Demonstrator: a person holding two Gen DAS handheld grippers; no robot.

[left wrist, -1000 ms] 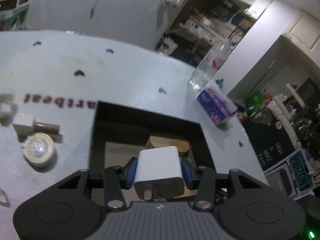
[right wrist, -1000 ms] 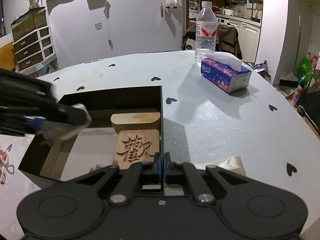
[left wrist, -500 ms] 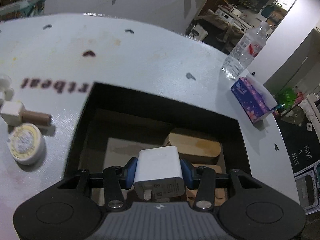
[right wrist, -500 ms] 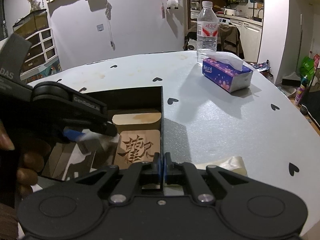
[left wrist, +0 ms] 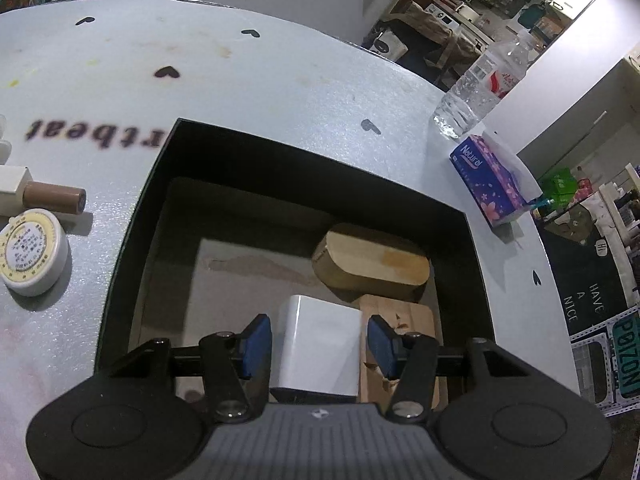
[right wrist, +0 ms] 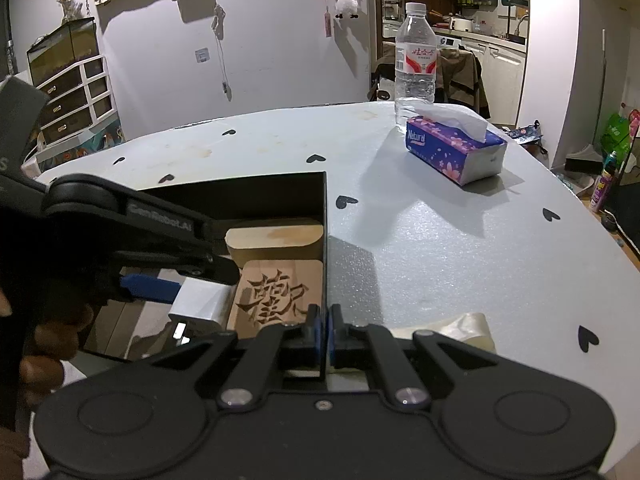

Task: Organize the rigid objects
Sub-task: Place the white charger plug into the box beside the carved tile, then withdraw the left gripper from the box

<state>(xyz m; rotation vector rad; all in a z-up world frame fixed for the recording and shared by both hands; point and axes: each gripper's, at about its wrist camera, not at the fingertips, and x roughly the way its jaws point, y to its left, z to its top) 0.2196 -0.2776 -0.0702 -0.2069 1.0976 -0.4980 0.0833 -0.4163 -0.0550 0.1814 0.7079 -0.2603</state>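
A white charger (left wrist: 316,360) stands on the floor of the black box (left wrist: 280,160), beside a carved wooden tile (left wrist: 404,320) and a rounded wooden block (left wrist: 372,264). My left gripper (left wrist: 319,336) reaches down into the box and its jaws are opening. The charger is between the blue pads (left wrist: 256,336) with a gap on each side. In the right wrist view the charger (right wrist: 200,300) sits left of the tile (right wrist: 280,296). My right gripper (right wrist: 324,332) is shut on the near end of the box's right wall (right wrist: 324,240).
Left of the box lie a round white tin (left wrist: 30,252) and a brown tube with a white cap (left wrist: 52,198). A tissue pack (right wrist: 452,152) and a water bottle (right wrist: 415,64) stand at the far right. A pale tape roll (right wrist: 452,328) lies by my right gripper.
My left gripper came down into the box with the charger, and its pads have come away from the charger's sides. The right gripper has not moved.
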